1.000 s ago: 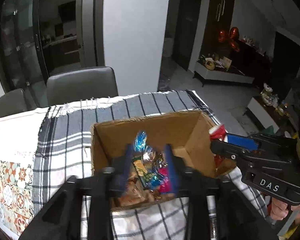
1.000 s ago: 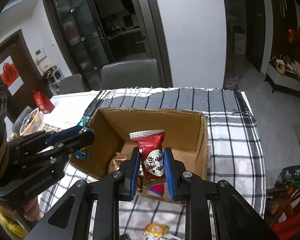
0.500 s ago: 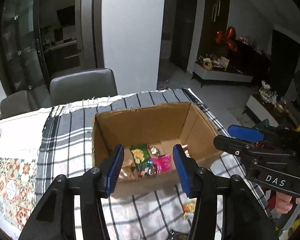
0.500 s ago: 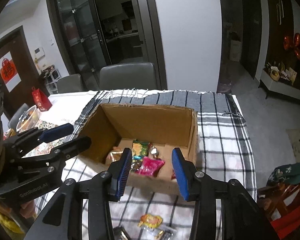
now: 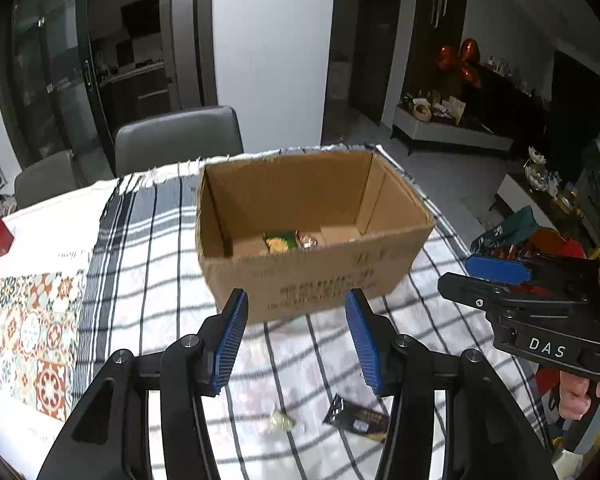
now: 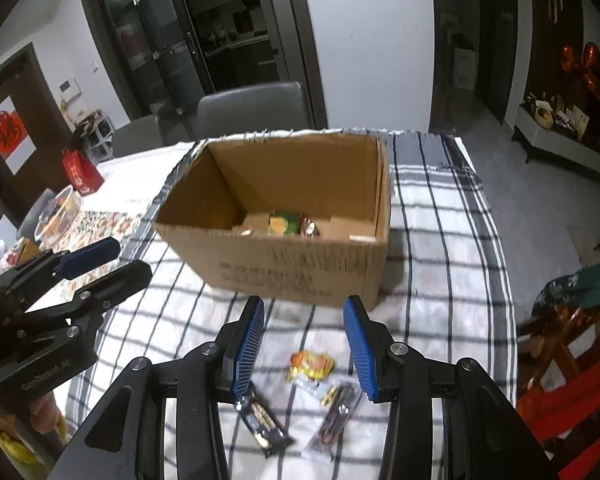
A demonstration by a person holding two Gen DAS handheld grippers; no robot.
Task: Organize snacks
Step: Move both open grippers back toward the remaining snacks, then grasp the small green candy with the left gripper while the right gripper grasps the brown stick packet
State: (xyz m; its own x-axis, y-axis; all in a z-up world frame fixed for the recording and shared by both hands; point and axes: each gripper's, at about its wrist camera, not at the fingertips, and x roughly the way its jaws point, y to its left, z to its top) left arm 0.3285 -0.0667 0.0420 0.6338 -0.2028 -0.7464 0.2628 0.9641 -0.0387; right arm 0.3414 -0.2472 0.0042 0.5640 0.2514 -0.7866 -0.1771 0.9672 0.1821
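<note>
Two wrist fisheyes side by side, angled down, near the shared cardboard box (image 5: 312, 236) (image 6: 284, 216).

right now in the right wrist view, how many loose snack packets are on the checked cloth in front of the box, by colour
orange-yellow packet: 1
dark packets: 2
total: 3

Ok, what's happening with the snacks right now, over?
Left tool open, empty. Right tool open, empty. Some snacks in cardboard box; orange packet and dark packets loose on the cloth. Nothing blocking.
</note>
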